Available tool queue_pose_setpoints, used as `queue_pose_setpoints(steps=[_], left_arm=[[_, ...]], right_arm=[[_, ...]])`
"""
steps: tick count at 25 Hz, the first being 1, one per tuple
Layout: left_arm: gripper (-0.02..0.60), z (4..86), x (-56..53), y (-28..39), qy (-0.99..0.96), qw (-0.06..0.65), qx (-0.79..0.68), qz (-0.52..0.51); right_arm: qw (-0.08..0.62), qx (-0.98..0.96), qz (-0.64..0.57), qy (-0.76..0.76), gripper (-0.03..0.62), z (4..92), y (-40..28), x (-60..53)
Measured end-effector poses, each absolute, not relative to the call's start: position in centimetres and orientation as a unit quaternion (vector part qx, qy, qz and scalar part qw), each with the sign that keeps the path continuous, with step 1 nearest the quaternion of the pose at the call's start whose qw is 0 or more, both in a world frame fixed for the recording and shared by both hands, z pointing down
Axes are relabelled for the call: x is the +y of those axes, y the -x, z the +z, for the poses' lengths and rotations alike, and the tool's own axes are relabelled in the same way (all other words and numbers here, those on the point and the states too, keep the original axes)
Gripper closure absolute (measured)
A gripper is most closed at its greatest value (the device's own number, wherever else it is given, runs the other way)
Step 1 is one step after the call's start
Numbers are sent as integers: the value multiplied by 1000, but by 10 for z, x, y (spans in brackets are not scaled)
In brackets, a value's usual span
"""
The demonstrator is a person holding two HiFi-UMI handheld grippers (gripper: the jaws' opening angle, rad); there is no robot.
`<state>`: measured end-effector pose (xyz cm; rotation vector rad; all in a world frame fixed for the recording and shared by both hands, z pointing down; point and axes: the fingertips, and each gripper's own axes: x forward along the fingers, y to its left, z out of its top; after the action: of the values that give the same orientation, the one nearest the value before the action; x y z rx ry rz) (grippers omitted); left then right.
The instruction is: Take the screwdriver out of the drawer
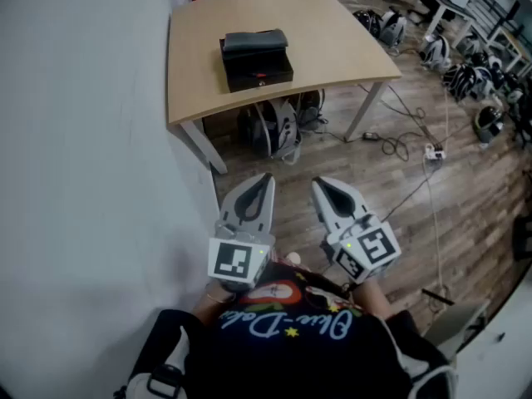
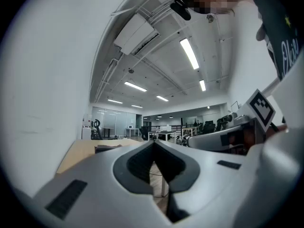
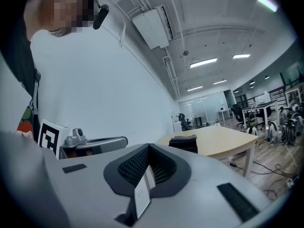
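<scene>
My left gripper [image 1: 262,185] and right gripper [image 1: 326,191] are both squeezed closed, holding nothing. I can't see the screwdriver; I guess it hides in the black drawer box [image 1: 256,58] on the table [image 1: 332,40], far off at twelve o'clock. It should be light and hard, so I'd grab its fat handle.

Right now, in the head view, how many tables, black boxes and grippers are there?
Table: 1
Black box: 1
Grippers: 2, the left gripper and the right gripper
Total: 4
</scene>
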<state>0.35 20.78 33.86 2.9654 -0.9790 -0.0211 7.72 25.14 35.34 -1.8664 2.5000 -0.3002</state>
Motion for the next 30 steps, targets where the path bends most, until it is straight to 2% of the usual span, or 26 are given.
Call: queue_pose_setpoints(steps=[16, 30], left_arm=[[581, 339, 203, -3, -945, 10, -326, -4], [581, 351, 158, 3, -933, 11, -359, -8]], right_arm=[[8, 799, -81, 595, 595, 348, -81, 245], [0, 826, -73, 558, 595, 356, -77, 201]])
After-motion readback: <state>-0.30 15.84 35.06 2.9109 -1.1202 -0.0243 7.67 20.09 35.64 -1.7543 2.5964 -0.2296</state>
